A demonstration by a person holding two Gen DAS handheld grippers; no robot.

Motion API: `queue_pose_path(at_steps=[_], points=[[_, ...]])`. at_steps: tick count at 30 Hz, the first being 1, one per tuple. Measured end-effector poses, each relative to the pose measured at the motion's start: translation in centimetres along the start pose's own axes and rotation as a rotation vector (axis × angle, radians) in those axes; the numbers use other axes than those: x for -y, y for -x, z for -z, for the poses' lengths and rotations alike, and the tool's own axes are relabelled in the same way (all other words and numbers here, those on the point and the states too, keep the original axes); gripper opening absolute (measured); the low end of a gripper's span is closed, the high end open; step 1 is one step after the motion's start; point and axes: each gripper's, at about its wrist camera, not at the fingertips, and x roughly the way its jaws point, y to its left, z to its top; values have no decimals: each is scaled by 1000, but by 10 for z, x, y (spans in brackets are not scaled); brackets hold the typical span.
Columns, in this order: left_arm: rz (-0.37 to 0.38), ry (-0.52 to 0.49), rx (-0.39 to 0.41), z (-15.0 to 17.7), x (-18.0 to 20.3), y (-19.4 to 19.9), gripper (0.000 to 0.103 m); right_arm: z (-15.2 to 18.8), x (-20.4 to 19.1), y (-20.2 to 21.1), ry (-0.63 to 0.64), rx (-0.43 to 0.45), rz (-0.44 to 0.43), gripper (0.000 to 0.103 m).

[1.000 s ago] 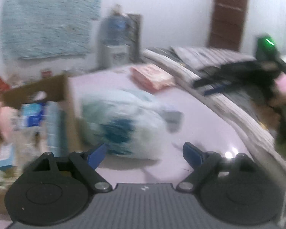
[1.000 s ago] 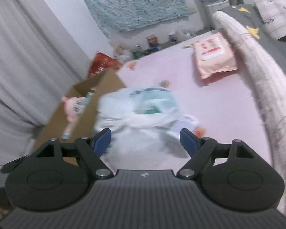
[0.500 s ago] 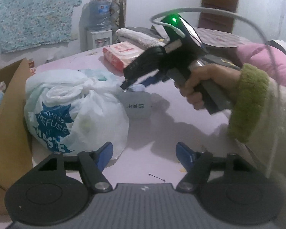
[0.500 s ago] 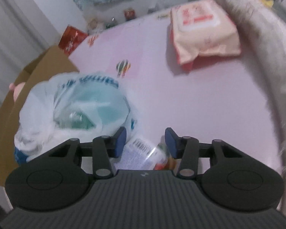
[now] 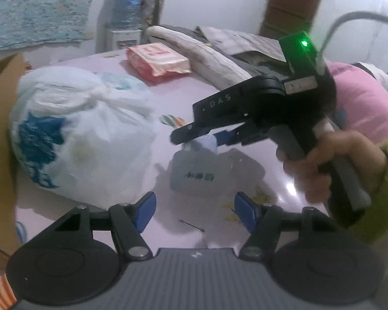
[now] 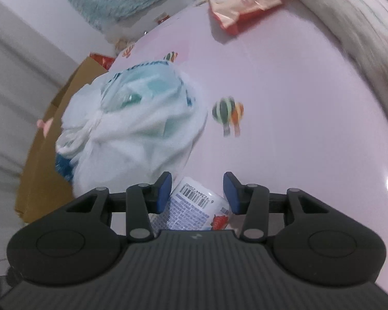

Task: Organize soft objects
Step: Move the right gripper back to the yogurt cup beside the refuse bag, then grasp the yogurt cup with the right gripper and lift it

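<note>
A: Left-wrist view, left half: a knotted white plastic bag with blue print [image 5: 77,134] sits on the pink tabletop [image 5: 219,222], its pale green contents showing through the film. At the left edge, a brown cardboard box [image 5: 0,118] stands against the bag; its contents cannot be made out here.

B: And the centre?

A: A small translucent plastic bottle with a printed label [image 5: 199,173] lies on the table. The right gripper [image 6: 198,192] has its blue pads on either side of it, jaws narrowed; whether they press on it cannot be told.

B: The left gripper [image 5: 194,211]?

A: Jaws apart and just closing somewhat, nothing between them. Upper centre: a pink wipes packet [image 5: 157,60].
</note>
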Motion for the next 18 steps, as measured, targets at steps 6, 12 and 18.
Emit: queue_pose_path(at_steps=[6, 12, 18], points=[[47, -13, -45, 11, 12, -11, 58, 46, 2, 14, -139, 54, -40, 44], [50, 15, -35, 16, 8, -8, 53, 62, -4, 13, -185, 57, -74, 44], [57, 25, 2, 9, 8, -1, 53, 63, 3, 17, -217, 58, -95, 45]])
